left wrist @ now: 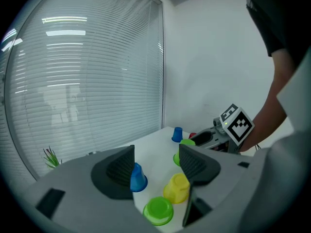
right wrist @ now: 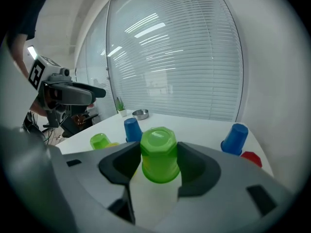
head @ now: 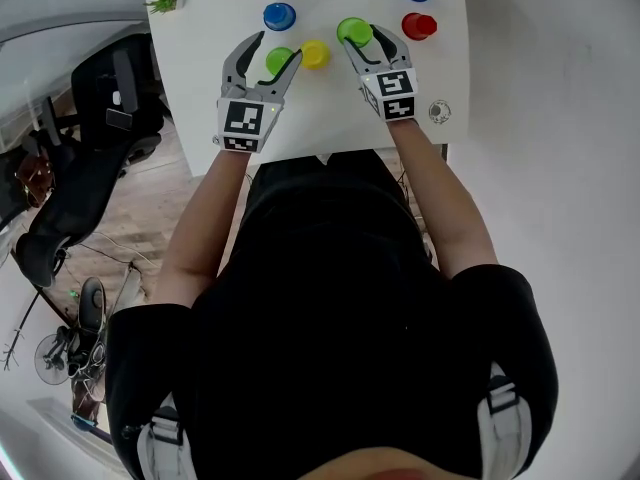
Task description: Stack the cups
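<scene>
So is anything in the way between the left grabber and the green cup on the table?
No, nothing visible. The green cup sits right in front of the open left gripper. The yellow cup stands beside it, by one jaw, not in between. The right gripper holds a second green cup.

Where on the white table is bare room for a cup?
Bare: the white table's near edge between the left gripper and right gripper, and the strip from that left gripper to the small potted plant. Crowded: the middle, round the yellow plastic cup and two green plastic cups.
</scene>
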`<state>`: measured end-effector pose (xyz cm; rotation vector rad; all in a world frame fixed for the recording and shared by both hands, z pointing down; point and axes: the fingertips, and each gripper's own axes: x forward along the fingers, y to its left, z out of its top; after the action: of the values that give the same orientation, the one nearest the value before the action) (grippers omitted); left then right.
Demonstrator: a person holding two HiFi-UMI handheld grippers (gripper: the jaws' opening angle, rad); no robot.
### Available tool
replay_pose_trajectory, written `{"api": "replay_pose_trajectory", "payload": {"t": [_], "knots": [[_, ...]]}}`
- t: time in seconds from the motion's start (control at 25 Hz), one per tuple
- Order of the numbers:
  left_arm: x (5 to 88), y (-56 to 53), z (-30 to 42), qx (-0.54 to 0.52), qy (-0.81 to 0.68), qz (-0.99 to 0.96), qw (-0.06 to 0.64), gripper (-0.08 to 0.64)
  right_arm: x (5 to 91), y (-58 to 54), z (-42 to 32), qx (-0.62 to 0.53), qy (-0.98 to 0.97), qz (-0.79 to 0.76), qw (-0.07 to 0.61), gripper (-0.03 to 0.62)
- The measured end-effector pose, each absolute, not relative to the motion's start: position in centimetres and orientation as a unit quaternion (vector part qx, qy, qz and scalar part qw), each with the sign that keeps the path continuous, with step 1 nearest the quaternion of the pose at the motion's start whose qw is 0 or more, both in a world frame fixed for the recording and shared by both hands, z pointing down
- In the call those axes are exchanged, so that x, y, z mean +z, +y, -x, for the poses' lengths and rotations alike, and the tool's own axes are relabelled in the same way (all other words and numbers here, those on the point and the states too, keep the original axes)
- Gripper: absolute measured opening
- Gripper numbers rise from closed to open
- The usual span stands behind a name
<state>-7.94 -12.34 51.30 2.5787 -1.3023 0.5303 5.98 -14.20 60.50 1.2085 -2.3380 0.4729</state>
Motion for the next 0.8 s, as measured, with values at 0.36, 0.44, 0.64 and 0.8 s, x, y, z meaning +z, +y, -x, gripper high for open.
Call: {"api": "replay_pose_trajectory", "payload": {"t": [0.36,0.44,0.64,0.8], "knots": [[52.5,-10.7,8.5,0.189,-0.433,-0.875,0.110,0.301,62.9,-11.3,-4.9,0.185,-0.849,-0.425,0.254,0.221],[52.7,-10.5,8.6,0.189,-0.432,-0.875,0.110,0.301,63.7,-11.0,-4.9,0.186,-0.847,-0.424,0.260,0.221],[52.9,-10.2,8.8,0.190,-0.432,-0.874,0.112,0.301,65.1,-10.5,-4.8,0.189,-0.845,-0.418,0.275,0.222],[53.0,-10.0,8.9,0.191,-0.433,-0.874,0.114,0.299,65.6,-10.2,-4.5,0.190,-0.843,-0.417,0.281,0.230]]}}
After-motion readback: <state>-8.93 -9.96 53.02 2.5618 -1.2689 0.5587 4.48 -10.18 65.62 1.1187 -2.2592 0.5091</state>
